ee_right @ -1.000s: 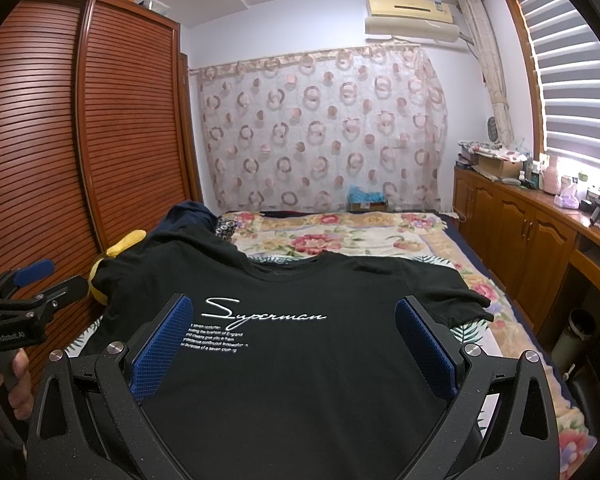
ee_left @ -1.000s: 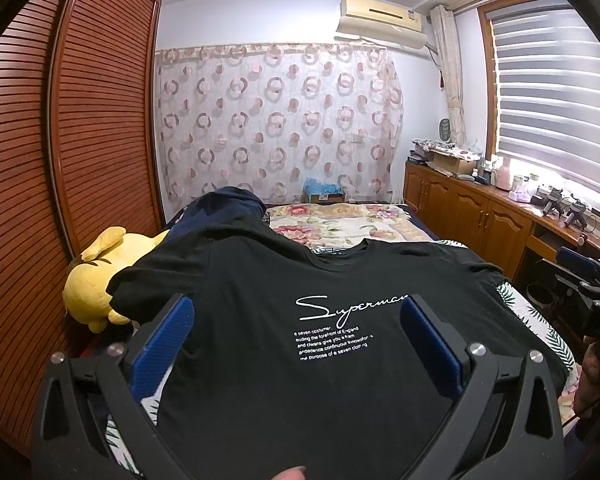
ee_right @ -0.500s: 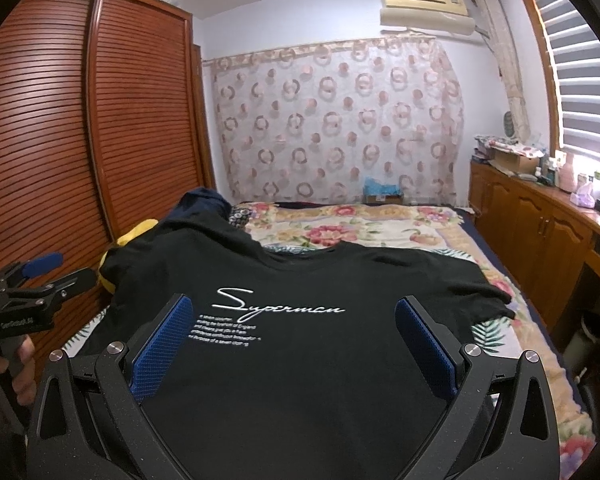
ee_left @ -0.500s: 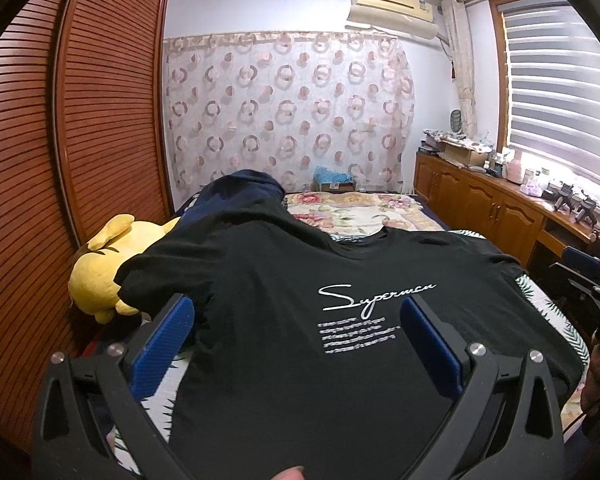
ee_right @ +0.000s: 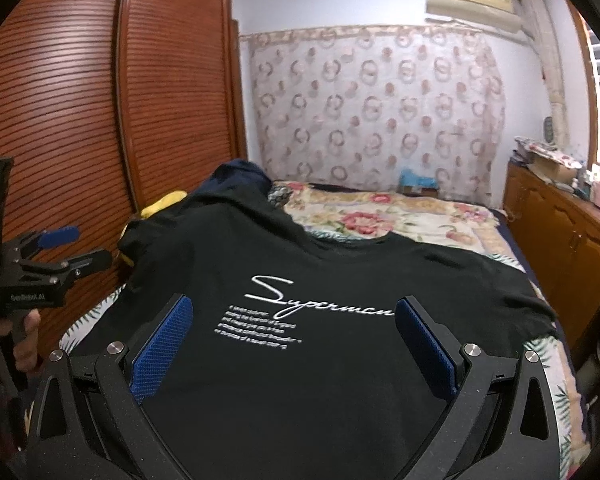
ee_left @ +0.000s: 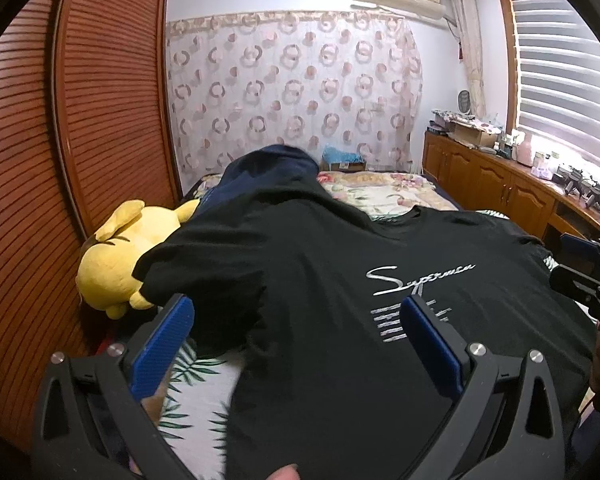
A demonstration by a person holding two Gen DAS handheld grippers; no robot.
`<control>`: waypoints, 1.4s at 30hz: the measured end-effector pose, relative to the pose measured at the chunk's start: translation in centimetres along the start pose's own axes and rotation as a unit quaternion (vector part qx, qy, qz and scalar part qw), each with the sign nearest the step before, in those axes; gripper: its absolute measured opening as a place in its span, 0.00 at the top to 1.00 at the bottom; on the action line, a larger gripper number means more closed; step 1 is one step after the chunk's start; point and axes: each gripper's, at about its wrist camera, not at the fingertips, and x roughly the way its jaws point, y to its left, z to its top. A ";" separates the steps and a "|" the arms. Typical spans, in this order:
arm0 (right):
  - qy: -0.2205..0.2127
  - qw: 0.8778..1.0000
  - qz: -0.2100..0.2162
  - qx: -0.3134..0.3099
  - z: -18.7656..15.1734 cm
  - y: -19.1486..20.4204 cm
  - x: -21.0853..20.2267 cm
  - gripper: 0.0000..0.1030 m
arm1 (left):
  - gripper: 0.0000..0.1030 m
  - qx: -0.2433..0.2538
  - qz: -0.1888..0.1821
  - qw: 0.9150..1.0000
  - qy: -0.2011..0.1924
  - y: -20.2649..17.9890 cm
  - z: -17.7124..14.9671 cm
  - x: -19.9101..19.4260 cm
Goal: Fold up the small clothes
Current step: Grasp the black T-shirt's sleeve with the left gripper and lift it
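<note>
A black T-shirt with white "Superman" lettering lies spread face up on the bed, collar toward the far end. My left gripper hovers open over the shirt's left side, near its left sleeve. It holds nothing. My right gripper is open above the shirt, with the print between its blue pads and nothing gripped. Each gripper shows in the other's view: the left gripper at the left edge in a hand, the right gripper at the right edge.
A yellow plush toy lies left of the shirt against the louvred wardrobe doors. A navy garment is heaped behind the shirt. Floral bedding covers the far bed. A wooden cabinet runs along the right.
The left wrist view has swung left and lower, toward the shirt's left sleeve, so the print sits further right. The right wrist view also shifted left. Both grippers stayed open.
</note>
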 end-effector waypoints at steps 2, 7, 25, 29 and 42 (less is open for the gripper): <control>0.006 1.000 0.006 -0.005 0.0 0.4 0.8 0.00 | 0.00 -0.001 0.001 1.000 0.002 1.2 -0.2 0.2; 0.017 0.999 0.018 -0.021 -0.1 1.5 2.5 0.00 | 0.01 -0.018 -0.006 1.000 0.013 5.0 -0.1 1.5; 0.049 0.997 0.056 -0.014 -0.6 1.8 6.3 0.00 | 0.39 -0.046 0.010 0.997 0.068 14.5 1.7 10.5; 0.050 0.997 0.060 -0.010 -1.0 1.7 6.3 0.00 | 0.39 -0.037 0.010 0.996 0.080 16.0 2.6 12.8; 0.049 0.997 0.054 -0.007 -1.3 1.2 6.0 0.00 | 0.97 0.008 -0.017 0.996 0.092 14.9 2.8 13.2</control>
